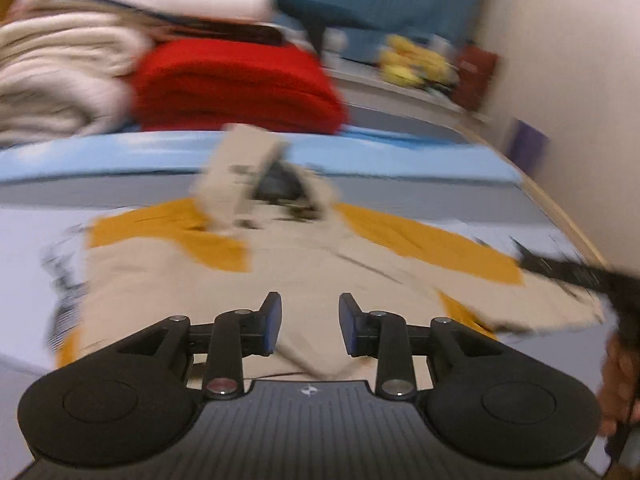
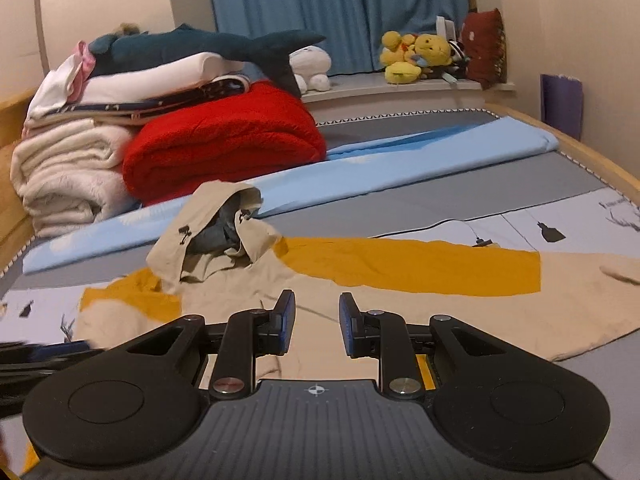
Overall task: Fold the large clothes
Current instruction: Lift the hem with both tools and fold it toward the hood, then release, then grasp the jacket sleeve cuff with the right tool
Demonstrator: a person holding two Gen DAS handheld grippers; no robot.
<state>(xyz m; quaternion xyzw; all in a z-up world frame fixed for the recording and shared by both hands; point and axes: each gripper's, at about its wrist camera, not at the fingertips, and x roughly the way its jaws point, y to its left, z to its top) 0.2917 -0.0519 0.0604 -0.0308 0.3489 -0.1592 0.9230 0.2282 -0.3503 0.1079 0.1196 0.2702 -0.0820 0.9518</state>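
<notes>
The beige hooded jacket (image 2: 304,292) with mustard-yellow panels is lying spread flat on the bed (image 2: 460,200), its hood (image 2: 216,224) standing up crumpled and showing a dark grey lining. The right wrist view is giving this sharply; the left wrist view is smearing the same jacket (image 1: 288,264) with blur. Only the left wrist view is showing the right tongs (image 1: 568,270) as a dark streak at the jacket's far right edge, with a hand (image 1: 620,384) below them; only the right wrist view is showing, beyond the hood, a plush shark (image 2: 200,46) lying on stacked folded linen and yellow soft toys (image 2: 416,56) sitting before a blue curtain (image 2: 340,12). Behind the hood, a fleecy red blanket (image 2: 224,140) is sitting folded beside thick cream blankets (image 2: 68,176), with a smooth light blue sheet (image 2: 400,164) running across in front. The left tongs (image 1: 310,330) are hanging apart over the jacket's near hem, gripping nothing; the right tongs (image 2: 317,328) are likewise standing apart over the beige cloth, empty.
</notes>
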